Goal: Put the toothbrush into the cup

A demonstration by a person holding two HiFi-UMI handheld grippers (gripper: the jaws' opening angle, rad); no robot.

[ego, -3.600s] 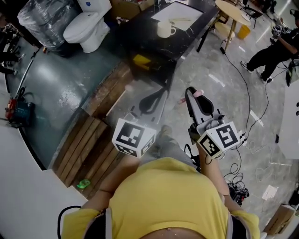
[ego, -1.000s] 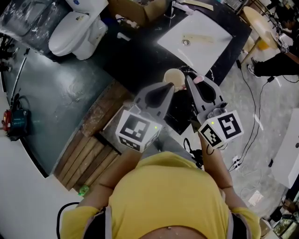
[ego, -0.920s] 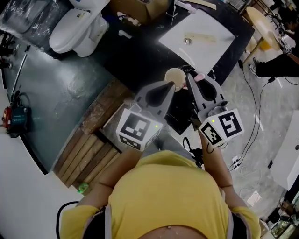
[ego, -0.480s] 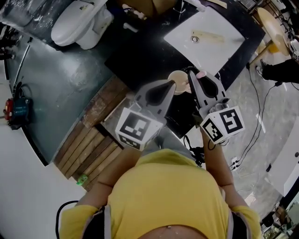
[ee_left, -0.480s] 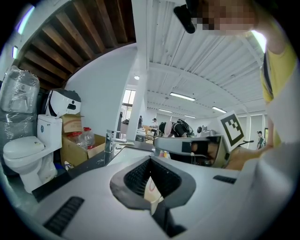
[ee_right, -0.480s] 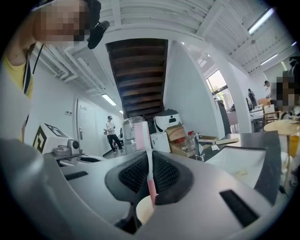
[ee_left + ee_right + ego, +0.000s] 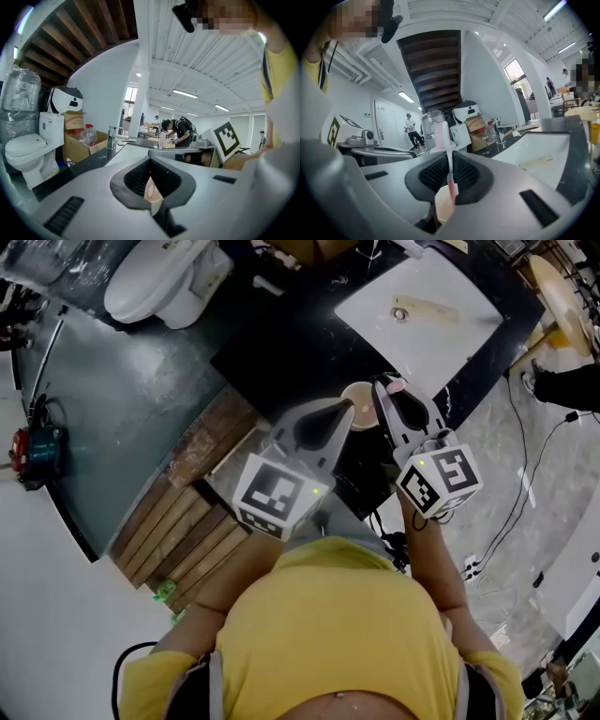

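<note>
A cream cup stands on the black counter near its front edge. My right gripper is shut on a toothbrush, whose pink head shows just right of the cup. In the right gripper view the toothbrush stands upright between the jaws of that gripper, with the cup low behind it. My left gripper is shut and holds nothing; its tip is at the cup's left rim. In the left gripper view a sliver of the cup shows past my left gripper.
A white sink basin is set in the counter behind the cup, with a tap at its far side. A white toilet stands to the left, wooden boards lie below the counter, and cables trail at right.
Both grippers have sunk toward the cup. The right one, with the toothbrush, moved more and now sits closer beside the cup's rim. The cup has stayed in place.
</note>
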